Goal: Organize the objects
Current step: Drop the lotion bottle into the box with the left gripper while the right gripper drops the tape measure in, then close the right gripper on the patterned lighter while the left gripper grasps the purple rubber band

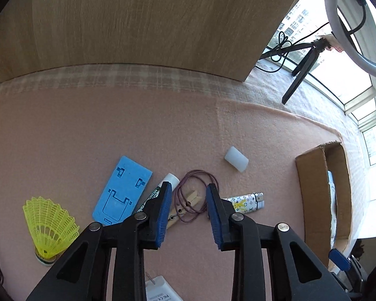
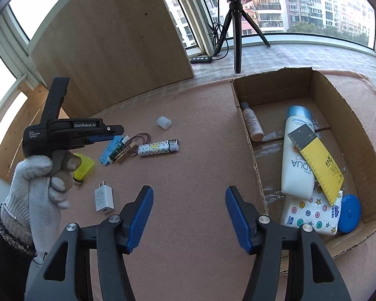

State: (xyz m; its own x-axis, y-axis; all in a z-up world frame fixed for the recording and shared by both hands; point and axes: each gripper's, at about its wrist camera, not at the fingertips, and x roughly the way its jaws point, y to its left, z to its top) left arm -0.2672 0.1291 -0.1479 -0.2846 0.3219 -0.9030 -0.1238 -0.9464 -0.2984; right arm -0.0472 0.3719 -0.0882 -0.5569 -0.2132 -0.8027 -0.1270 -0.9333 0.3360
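My left gripper [image 1: 189, 190] is open just above a wooden clothespin [image 1: 185, 204] with a purple cord loop [image 1: 196, 188] lying over it. Beside them lie a blue phone stand [image 1: 122, 190], a white tube [image 1: 163, 185], a patterned lighter [image 1: 248, 202], a white cap [image 1: 236, 158] and a yellow shuttlecock [image 1: 50, 225]. In the right wrist view the left gripper [image 2: 117, 134] hovers over the same pile. My right gripper [image 2: 189, 195] is open and empty above the pink mat, left of the cardboard box [image 2: 248, 135].
The box holds a white AQUA bottle [image 2: 297, 160], a small bottle [image 2: 252, 125], a yellow ruler [image 2: 318, 160], a tissue pack [image 2: 310, 213] and a blue disc [image 2: 349, 213]. A white charger [image 2: 103, 198] lies on the mat. A wooden board [image 2: 112, 45] and a tripod [image 2: 237, 30] stand behind.
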